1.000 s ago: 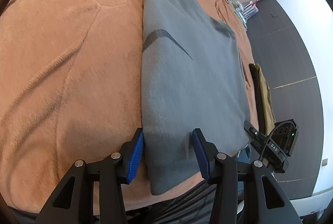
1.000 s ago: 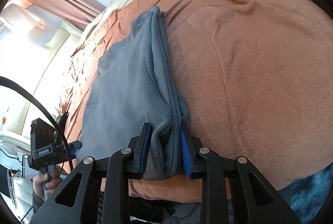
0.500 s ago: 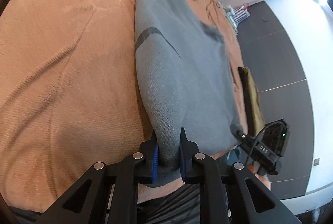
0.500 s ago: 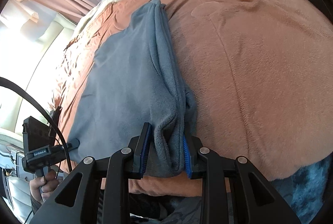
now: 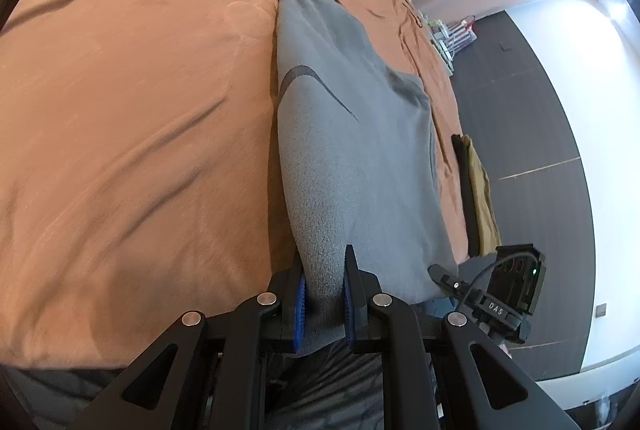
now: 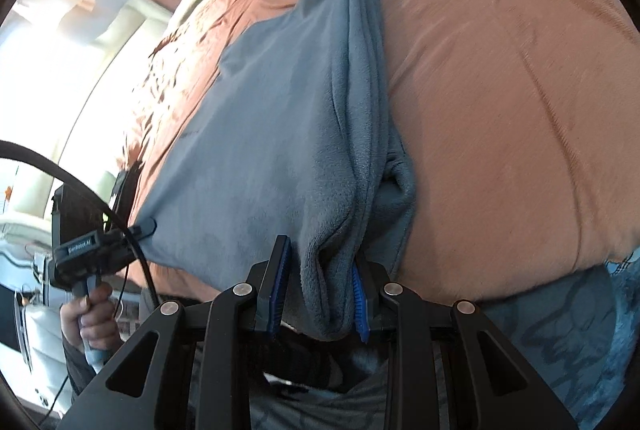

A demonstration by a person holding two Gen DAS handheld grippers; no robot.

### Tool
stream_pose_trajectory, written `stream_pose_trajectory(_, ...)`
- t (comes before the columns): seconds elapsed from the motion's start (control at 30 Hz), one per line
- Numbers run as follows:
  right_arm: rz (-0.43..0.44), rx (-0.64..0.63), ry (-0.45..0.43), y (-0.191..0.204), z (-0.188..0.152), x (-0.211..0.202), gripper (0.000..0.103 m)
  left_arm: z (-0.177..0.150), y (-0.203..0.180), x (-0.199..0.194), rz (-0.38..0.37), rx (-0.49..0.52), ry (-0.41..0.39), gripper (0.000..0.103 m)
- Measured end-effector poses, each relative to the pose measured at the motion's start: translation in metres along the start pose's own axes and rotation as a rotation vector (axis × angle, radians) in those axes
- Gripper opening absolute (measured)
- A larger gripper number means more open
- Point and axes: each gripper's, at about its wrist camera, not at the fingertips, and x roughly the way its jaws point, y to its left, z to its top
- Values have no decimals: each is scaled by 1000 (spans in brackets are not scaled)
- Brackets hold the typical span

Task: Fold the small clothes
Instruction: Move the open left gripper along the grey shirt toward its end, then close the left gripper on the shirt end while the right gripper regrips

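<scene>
Gripping: my left gripper (image 5: 325, 300) has just closed, blue pads pinching the near corner of the grey fleece garment (image 5: 352, 150), frame bottom centre.
Blanket (image 5: 140, 110): rust-orange, plush, creased.
Right gripper (image 6: 320, 294): clamped on the bunched, layered hem.
Change: near edge now lifted.

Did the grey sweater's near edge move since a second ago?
Yes. The grey sweater near edge, flat on the orange blanket before, is now pinched and lifted by the left gripper, whose jaws just closed.
</scene>
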Motion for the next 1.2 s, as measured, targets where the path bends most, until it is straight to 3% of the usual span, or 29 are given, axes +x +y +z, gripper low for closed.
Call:
stream_pose_trajectory(0.17,-28,-53,-25,3,2,-12,27,-10,5,-7,28,11,13,17)
stream_pose_trajectory(0.23,-23,-63,-32,4,3,-14,42,-7,5,-7,45,14,21,19)
stream_pose_trajectory(0.27,-20,-64,-37,2,4,-15,54,-5,5,-6,59,15,24,19)
stream_pose_trajectory(0.3,-12,-56,-46,-3,7,-16,59,-3,5,-5,68,15,25,24)
stream_pose_trajectory(0.43,12,-9,-78,-19,16,-20,59,5,12,-8,53,-9,-16,54)
stream_pose_trajectory(0.87,116,55,-1,-50,65,26,59,57,25,26,17,-53,-2,54)
stream_pose_trajectory(1.2,141,91,16,-65,114,55,59,104,34,44,-4,-75,14,48)
